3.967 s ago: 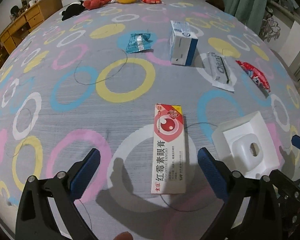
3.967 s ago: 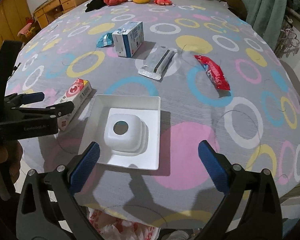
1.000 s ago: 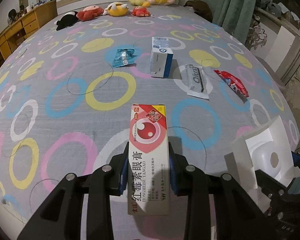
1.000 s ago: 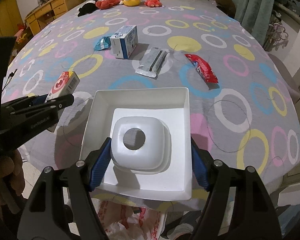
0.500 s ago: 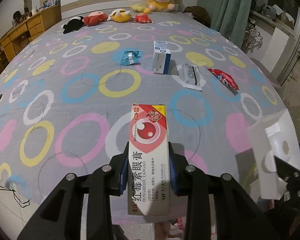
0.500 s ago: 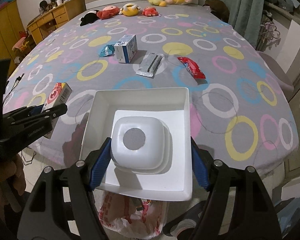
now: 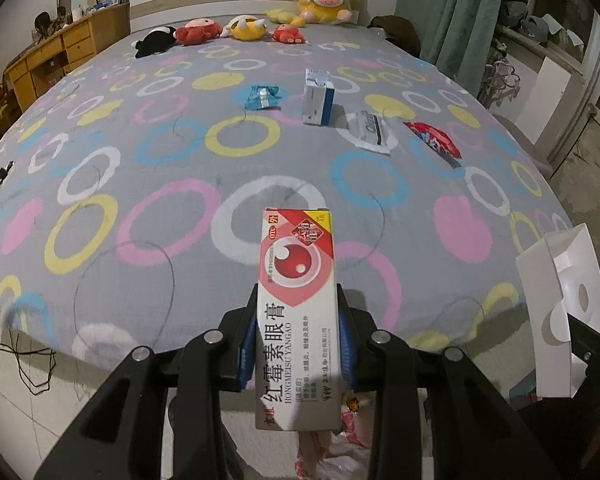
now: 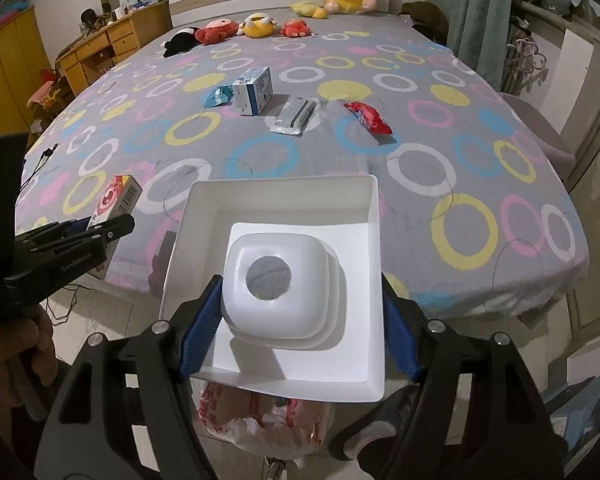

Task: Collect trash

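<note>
- Below the right hand-held gripper [image 8: 296, 328], which pinches the white plastic tray [image 8: 284, 216], gapes the trash bag [image 8: 260, 420].
- Left hand-held gripper [image 7: 298, 344] clamps the ointment box [image 7: 296, 304], long axis pointing forward.

left hand-held gripper [image 7: 298, 350]: clamped, angled down | right hand-held gripper [image 8: 298, 330]: clamped, angled down

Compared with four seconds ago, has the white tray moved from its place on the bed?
Yes. The white tray no longer lies on the bed: the right gripper holds it off the near edge, above the plastic bag on the floor.
</note>
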`<move>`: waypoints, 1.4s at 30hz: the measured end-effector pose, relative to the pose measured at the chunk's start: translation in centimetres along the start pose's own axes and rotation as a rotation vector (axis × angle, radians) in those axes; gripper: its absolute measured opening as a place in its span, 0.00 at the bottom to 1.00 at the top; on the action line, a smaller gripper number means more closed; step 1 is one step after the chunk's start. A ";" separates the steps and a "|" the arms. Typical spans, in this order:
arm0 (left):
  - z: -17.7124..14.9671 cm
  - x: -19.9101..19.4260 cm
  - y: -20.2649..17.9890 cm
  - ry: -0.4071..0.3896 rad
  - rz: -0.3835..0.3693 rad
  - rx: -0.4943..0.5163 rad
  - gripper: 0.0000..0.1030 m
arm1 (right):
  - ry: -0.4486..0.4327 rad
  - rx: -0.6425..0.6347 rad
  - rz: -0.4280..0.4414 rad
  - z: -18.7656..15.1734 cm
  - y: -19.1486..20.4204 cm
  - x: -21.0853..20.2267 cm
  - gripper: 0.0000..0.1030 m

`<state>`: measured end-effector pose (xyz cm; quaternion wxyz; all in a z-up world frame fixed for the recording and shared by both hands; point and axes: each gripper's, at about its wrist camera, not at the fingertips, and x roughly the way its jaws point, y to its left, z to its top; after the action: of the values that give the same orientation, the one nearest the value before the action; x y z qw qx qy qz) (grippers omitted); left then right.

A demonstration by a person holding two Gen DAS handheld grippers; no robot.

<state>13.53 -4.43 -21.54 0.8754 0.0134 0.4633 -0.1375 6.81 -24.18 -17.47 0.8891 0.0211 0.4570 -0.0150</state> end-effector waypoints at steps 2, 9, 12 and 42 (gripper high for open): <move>-0.8 -0.2 -0.2 0.004 0.000 0.002 0.31 | 0.000 0.003 0.002 -0.8 0.0 -0.2 0.69; -3.7 -0.6 -1.6 0.035 -0.018 0.031 0.31 | 0.026 0.015 0.022 -3.9 0.1 0.2 0.69; -5.5 -0.5 -2.5 0.070 -0.025 0.053 0.32 | 0.043 0.012 0.025 -5.6 0.2 0.8 0.69; -16.9 5.7 -6.7 0.319 0.020 0.160 0.32 | 0.198 0.037 0.040 -13.5 -0.4 7.4 0.69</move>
<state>1.21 -9.59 -35.14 0.7883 0.1092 0.5835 -0.1614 0.15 -23.96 -31.32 0.8390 0.0479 0.5420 -0.0036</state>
